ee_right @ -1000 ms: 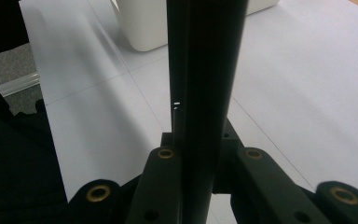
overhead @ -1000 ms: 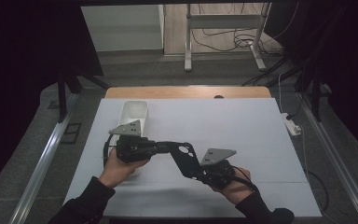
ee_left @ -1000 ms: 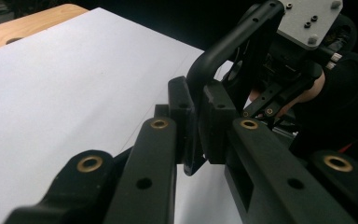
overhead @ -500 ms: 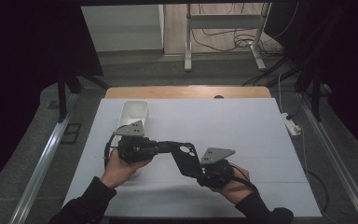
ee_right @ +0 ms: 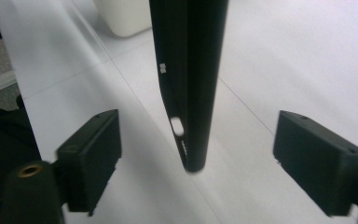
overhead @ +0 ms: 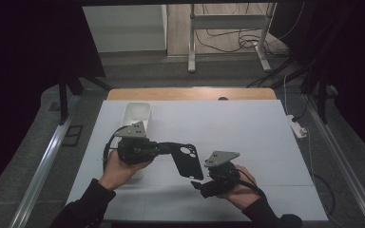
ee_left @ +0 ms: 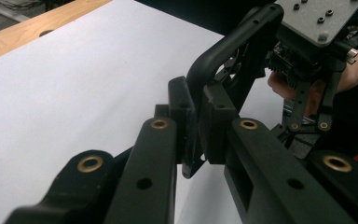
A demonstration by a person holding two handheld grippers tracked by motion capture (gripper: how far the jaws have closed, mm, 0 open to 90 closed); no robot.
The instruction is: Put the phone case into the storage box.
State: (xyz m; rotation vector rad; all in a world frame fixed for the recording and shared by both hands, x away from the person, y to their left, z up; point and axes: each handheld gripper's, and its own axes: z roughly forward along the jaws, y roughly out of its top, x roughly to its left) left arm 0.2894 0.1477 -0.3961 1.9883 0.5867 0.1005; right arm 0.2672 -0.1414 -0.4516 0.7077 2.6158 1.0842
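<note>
A black phone case (overhead: 187, 160) with a camera cut-out hangs above the white table cover (overhead: 247, 133). My left gripper (overhead: 168, 148) is shut on its upper end; in the left gripper view the pads (ee_left: 214, 116) clamp the case's rim (ee_left: 233, 42). My right gripper (overhead: 198, 184) sits at the case's lower end. Its jaws have just been opening and stand wide. In the right gripper view the case's edge (ee_right: 191, 93) stands between the pads (ee_right: 93, 154) of the right gripper (ee_right: 205, 156), touching neither.
A white bin (overhead: 135, 114) stands at the back left of the cover, just behind my left hand. The wooden table edge (overhead: 190, 93) runs along the back. A white power strip (overhead: 297, 127) lies off the right side.
The right gripper's jaws have spread apart and let go of the case's lower end. The left gripper keeps its hold, and both hands stay where they were.
</note>
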